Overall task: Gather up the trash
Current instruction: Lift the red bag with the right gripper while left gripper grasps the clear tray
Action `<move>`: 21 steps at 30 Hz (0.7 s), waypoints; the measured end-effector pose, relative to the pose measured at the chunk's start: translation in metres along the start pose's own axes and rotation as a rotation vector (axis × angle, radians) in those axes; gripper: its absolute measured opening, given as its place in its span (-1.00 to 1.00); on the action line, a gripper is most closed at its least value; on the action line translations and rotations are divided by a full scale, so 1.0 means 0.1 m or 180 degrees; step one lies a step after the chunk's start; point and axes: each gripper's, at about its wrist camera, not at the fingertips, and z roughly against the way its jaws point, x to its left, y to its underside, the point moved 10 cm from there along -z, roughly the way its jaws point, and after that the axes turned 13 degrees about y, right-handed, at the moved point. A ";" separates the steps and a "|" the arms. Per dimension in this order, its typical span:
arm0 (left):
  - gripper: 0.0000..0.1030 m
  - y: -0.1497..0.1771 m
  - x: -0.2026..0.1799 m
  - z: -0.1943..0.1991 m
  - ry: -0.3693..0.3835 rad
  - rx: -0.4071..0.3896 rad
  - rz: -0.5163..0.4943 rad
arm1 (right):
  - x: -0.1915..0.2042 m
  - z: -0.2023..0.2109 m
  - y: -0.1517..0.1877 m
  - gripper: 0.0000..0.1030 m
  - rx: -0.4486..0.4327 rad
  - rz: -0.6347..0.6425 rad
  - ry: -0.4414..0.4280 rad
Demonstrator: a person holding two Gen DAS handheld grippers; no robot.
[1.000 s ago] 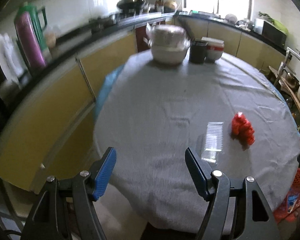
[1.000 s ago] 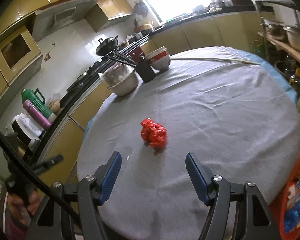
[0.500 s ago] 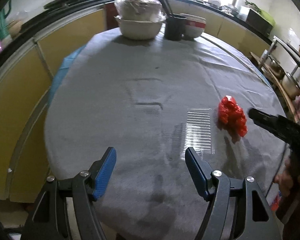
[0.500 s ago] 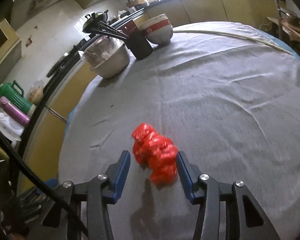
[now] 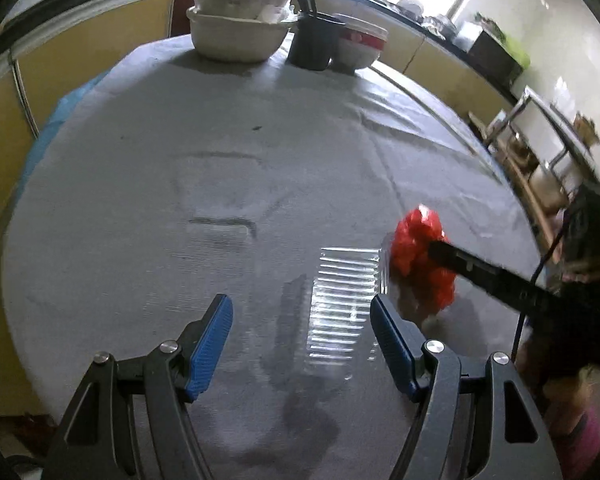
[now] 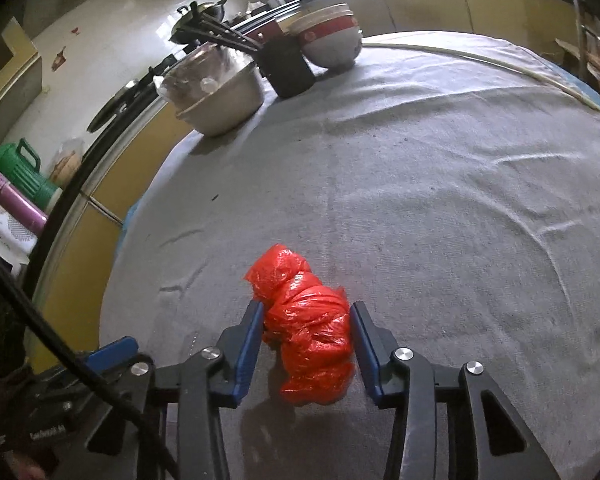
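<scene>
Pinching crumpled red plastic bag (image 6: 306,322), right gripper (image 6: 306,314)

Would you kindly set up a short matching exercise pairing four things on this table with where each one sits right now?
Things:
1. red plastic bag
2. clear plastic tray
3. metal basin
4. red-and-white bowl

Places:
A. far edge of the table, right of the dark utensil holder
B. between the fingers of the right gripper
C. far edge, left of the dark utensil holder
D. flat on the cloth ahead of the open left gripper

Pairs: 1-B, 2-D, 3-C, 4-A
</scene>
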 end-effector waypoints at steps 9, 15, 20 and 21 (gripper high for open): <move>0.39 0.21 -0.42 -0.20 0.0124 0.0185 -0.0319 | -0.50 0.36 0.16 -0.11 -0.0013 -0.0328 0.0098; 0.39 0.29 -0.52 -0.07 0.0175 0.0107 -0.0303 | -0.75 0.54 0.38 -0.11 0.0012 -0.0494 0.0134; 0.39 0.23 -0.47 0.04 0.0037 0.0044 -0.0253 | -0.87 0.57 0.54 0.01 0.0055 -0.0550 0.0194; 0.39 0.24 -0.47 0.01 0.0033 0.0076 -0.0233 | -0.88 0.57 0.56 0.03 0.0070 -0.0565 0.0187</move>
